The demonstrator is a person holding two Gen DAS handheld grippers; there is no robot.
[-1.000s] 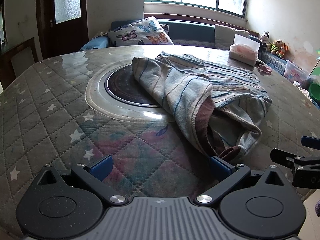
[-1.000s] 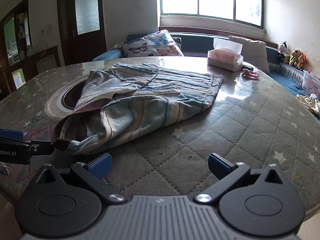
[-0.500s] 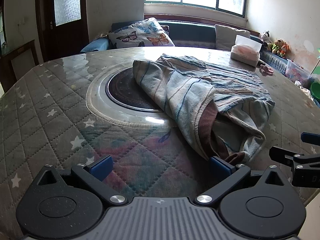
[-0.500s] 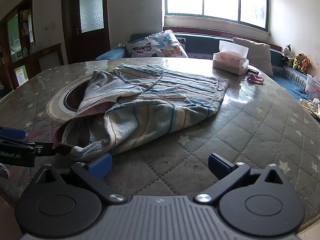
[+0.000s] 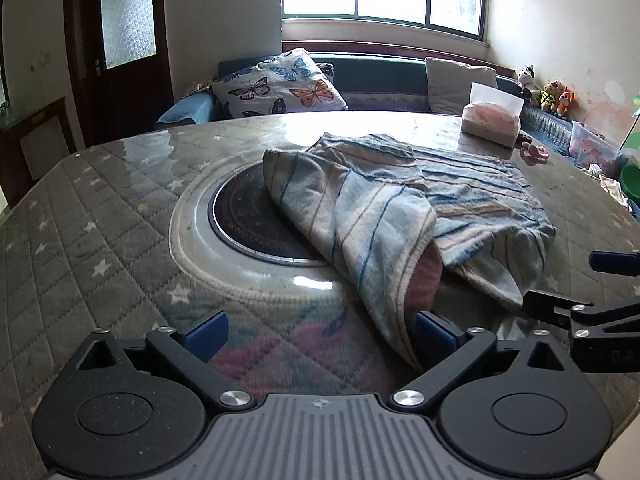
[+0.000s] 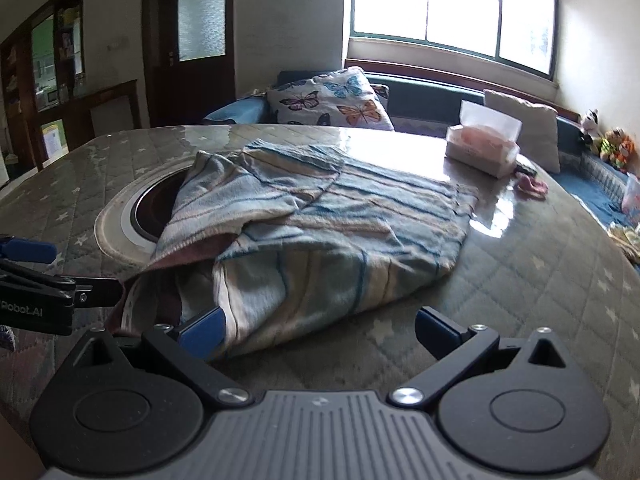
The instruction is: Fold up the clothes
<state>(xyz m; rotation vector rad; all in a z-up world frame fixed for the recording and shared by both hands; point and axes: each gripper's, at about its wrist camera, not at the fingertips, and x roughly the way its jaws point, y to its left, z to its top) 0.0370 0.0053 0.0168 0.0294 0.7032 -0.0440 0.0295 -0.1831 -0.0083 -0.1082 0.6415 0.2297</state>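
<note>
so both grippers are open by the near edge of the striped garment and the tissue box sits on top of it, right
Not quite. In the right wrist view the tissue box stands on the table beyond the striped garment, apart from it. Left gripper and right gripper are open.

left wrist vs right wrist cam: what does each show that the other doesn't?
Left wrist only: the full dark round inset in the table, and a green container at the right edge.
Right wrist only: a shelf cabinet on the left wall.
Both: the striped blue-and-beige garment, lying crumpled on the quilted star-pattern tabletop, the tissue box, the butterfly pillow; both grippers open.
</note>
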